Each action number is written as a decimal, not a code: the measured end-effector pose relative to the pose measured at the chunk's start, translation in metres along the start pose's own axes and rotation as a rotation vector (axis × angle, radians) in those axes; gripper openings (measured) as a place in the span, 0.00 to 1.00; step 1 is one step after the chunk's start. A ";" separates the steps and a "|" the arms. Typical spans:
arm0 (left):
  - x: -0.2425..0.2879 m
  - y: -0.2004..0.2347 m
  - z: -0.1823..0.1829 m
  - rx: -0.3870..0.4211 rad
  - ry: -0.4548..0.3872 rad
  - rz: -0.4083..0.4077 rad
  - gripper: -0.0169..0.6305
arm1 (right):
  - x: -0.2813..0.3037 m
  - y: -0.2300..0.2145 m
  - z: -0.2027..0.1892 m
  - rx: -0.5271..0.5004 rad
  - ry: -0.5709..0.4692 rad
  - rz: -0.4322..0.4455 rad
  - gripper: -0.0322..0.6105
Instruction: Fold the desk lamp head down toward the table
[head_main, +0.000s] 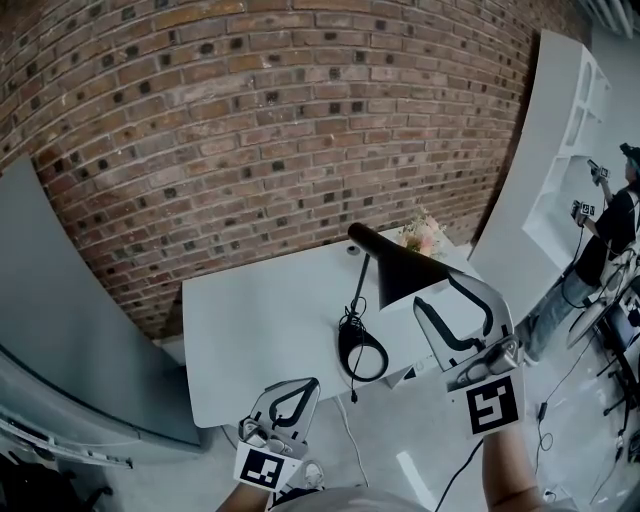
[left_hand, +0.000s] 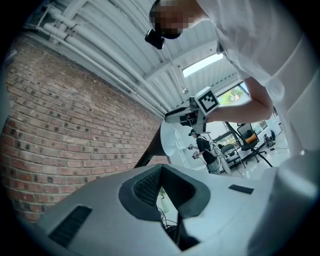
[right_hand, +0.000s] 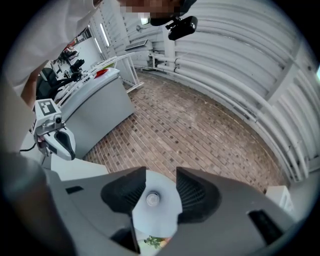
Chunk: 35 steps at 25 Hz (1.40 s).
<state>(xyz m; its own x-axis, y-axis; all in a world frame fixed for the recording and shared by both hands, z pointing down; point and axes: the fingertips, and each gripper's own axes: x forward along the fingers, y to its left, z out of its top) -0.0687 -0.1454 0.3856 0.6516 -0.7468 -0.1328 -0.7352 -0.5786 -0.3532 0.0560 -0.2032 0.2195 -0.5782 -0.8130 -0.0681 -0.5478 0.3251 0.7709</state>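
Head view: beyond the right gripper (head_main: 437, 290), held released (lamp head (head_main: 405, 268) just ahead), a white table (head_main: 260, 320) is backed by a brick wall (head_main: 300, 120); the left gripper (head_main: 313, 383) is clenched.

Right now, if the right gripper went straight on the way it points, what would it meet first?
Most likely the lamp head: its white inner face and bulb fill the gap between the jaws of the open right gripper. How near it is, I cannot tell; the brick wall stands behind it.

a lab-like studio workspace: bare brick wall (head_main: 250, 120), white table (head_main: 250, 320), white shelving (head_main: 558, 120), office chairs (left_hand: 248, 134), another person (head_main: 612, 228) handling equipment nearby.
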 end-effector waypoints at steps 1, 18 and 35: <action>0.001 0.001 0.000 -0.001 0.000 0.001 0.04 | 0.001 0.001 -0.001 -0.003 0.003 0.009 0.35; 0.013 -0.014 0.003 0.010 0.013 -0.037 0.04 | -0.019 0.030 -0.018 0.090 0.018 0.072 0.37; 0.022 -0.023 -0.001 0.006 0.024 -0.031 0.04 | -0.031 0.051 -0.033 0.134 0.028 0.088 0.37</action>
<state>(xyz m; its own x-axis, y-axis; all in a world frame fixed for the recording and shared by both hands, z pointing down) -0.0375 -0.1492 0.3922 0.6691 -0.7364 -0.0996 -0.7136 -0.5994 -0.3627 0.0663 -0.1774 0.2816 -0.6112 -0.7913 0.0153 -0.5728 0.4556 0.6814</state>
